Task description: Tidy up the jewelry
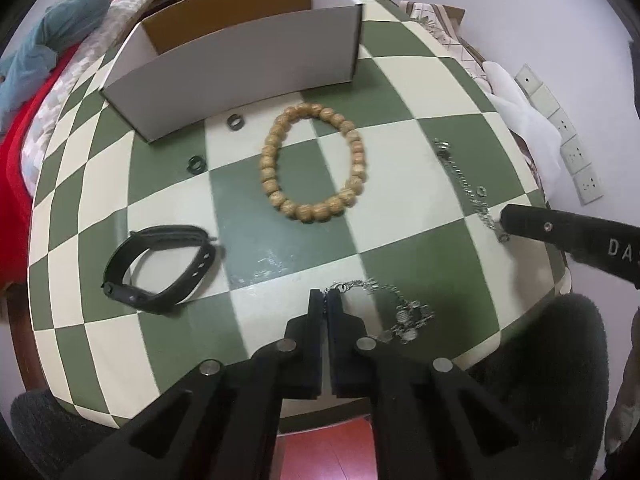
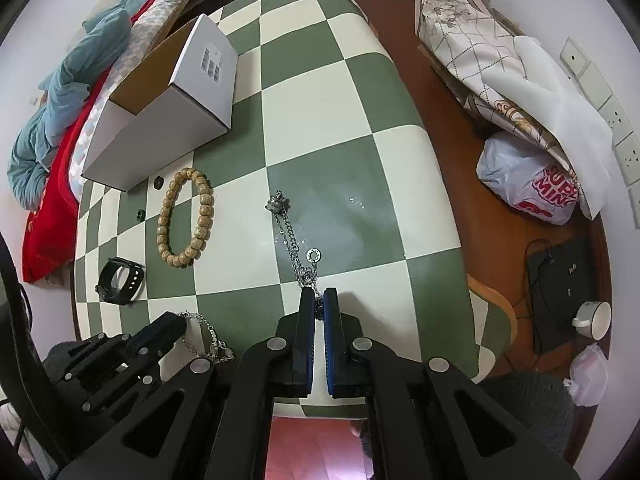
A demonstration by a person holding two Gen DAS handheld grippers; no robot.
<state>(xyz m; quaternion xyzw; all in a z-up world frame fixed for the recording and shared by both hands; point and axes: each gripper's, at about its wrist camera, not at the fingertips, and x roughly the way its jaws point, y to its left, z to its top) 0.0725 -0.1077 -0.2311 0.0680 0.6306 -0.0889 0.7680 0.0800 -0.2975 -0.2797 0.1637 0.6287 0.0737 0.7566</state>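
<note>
Silver chain, long, with small pendants: lies on the checkered worktop, long axis running straight away from the right gripper, near end between its jaws. Those jaws stand almost together and appear to pinch that end, though contact is hard to confirm. Second, shorter chain bracelet: just ahead and right of the left gripper, whose jaws are pressed nearly together at its clasp end; grip uncertain. White box, open-topped: far side, beyond the bead bracelet, nearer the left gripper.
</note>
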